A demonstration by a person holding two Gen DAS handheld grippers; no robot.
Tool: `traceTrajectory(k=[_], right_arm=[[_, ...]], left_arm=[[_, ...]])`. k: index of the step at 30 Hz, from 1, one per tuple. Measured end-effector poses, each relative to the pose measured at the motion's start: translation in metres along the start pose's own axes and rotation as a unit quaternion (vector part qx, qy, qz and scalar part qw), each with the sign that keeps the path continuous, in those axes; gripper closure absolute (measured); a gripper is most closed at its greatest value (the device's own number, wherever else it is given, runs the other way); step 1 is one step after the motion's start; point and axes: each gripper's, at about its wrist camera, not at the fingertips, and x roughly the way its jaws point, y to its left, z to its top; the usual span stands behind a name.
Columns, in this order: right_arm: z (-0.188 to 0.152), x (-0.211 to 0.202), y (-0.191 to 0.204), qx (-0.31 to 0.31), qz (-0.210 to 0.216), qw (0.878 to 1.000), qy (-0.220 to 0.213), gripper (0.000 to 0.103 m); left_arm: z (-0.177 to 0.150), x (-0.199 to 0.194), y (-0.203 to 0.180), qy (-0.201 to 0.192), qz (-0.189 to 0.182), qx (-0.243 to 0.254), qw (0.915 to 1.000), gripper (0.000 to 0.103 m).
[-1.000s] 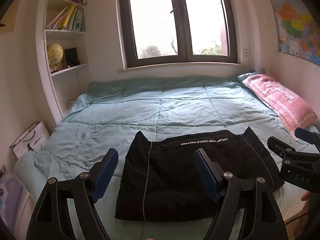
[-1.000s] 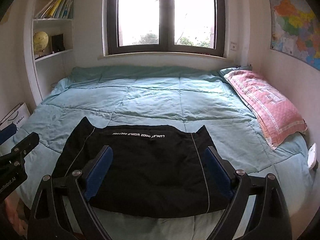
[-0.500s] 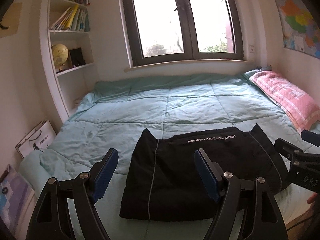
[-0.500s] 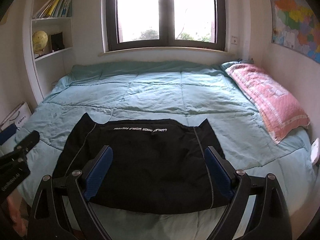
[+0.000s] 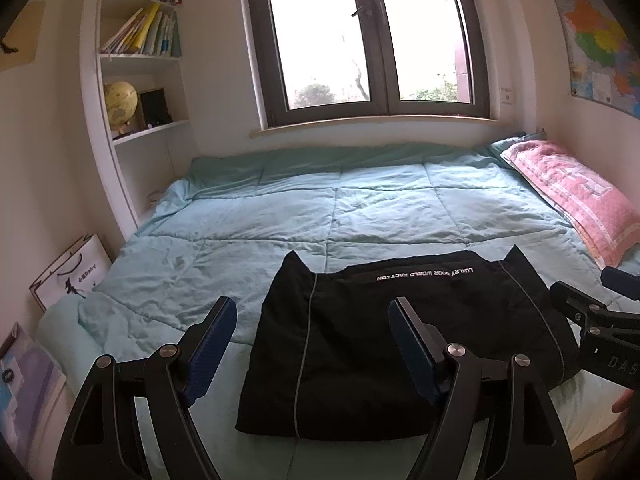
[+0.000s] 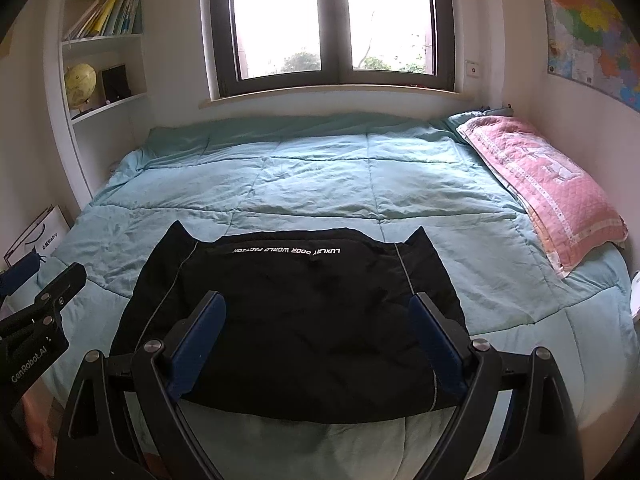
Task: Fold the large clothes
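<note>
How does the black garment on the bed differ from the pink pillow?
The black garment is plain dark cloth with white lettering and thin pale piping; the pink pillow is quilted with a pale patterned border. The black garment lies folded flat at the near edge of the bed; the pink pillow is plump and sits along the right side by the wall. In these views the garment looks larger, though it is nearer. Both rest on the teal quilt.

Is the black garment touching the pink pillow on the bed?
Apart. The right wrist view shows a wide strip of teal quilt between the black garment and the pink pillow.
</note>
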Motion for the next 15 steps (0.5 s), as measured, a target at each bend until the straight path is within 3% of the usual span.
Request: traceTrajectory(k=[15], right_arm=[[-0.005,0.011,0.004,-0.003,0.002,1.000,0.014,0.009]], left_arm=[[-0.002,0.007,-0.004,0.005,0.002,0.000,1.0000,0.024]])
